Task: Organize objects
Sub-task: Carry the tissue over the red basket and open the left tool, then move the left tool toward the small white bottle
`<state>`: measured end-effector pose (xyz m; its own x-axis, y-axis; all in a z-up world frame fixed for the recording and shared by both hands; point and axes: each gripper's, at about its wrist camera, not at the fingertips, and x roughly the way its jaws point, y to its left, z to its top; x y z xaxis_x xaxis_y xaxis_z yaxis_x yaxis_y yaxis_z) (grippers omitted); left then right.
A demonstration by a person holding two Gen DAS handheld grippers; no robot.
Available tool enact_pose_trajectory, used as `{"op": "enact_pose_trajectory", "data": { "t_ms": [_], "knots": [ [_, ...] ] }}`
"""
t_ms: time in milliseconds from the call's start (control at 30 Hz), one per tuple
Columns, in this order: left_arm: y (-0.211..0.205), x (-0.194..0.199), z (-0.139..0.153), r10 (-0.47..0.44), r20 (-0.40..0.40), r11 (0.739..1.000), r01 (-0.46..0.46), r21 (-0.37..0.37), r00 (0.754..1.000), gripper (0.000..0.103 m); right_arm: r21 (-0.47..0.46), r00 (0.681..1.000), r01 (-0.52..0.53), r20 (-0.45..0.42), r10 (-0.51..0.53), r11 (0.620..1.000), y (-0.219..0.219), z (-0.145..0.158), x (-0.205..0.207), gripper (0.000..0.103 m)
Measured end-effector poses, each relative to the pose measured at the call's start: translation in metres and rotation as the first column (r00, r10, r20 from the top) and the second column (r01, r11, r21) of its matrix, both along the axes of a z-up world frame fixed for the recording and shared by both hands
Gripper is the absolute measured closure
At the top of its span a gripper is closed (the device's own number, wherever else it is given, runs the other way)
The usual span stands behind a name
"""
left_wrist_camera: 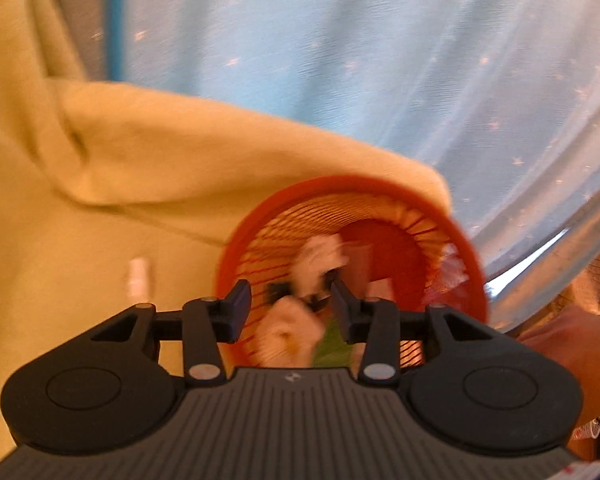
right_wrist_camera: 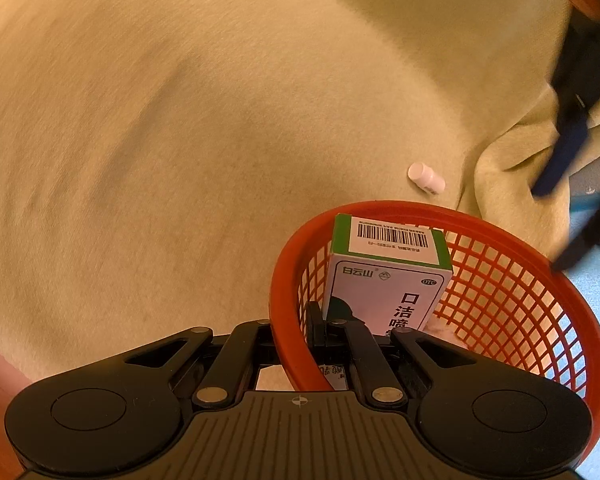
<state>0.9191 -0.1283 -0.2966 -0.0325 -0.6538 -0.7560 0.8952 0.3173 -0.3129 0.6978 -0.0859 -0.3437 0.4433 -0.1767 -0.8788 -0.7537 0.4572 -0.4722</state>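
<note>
Lower right of the right wrist view, the right gripper (right_wrist_camera: 320,330) pinches the red mesh basket (right_wrist_camera: 512,292) rim beside a medicine box (right_wrist_camera: 384,280). The left gripper (left_wrist_camera: 291,300) is spread above blurred contents

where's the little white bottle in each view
Left wrist: the white bottle lies on the yellow blanket, left of the red basket.
Right wrist: the white bottle lies on the blanket just beyond the basket's far rim.
Shared landmark: the red basket.
</note>
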Motion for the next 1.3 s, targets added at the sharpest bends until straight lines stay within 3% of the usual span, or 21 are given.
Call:
{"op": "enact_pose_trajectory", "data": {
  "t_ms": [367, 700, 1133, 1300],
  "knots": [
    [0.047, 0.041, -0.017, 0.188, 0.062, 0.971, -0.195, 0.136, 0.98, 0.065, -0.003, 1.0, 0.001, -0.001, -0.001, 1.0, 0.002, 0.001, 0.001, 0.102],
    [0.071, 0.059, -0.03, 0.249, 0.111, 0.934, -0.269, 0.235, 0.962, 0.064, -0.007, 1.0, 0.006, -0.007, -0.006, 1.0, 0.003, 0.0, 0.003, 0.102],
    [0.073, 0.066, -0.038, 0.253, 0.12, 0.931, -0.275, 0.24, 0.96, 0.055, -0.005, 1.0, 0.021, -0.01, -0.021, 1.0, 0.005, 0.003, 0.006, 0.102],
    [0.064, 0.069, -0.041, 0.237, 0.139, 0.941, -0.263, 0.215, 0.962, 0.044, 0.008, 0.999, 0.05, -0.012, -0.05, 0.999, 0.005, 0.006, 0.012, 0.102]
  ]
}}
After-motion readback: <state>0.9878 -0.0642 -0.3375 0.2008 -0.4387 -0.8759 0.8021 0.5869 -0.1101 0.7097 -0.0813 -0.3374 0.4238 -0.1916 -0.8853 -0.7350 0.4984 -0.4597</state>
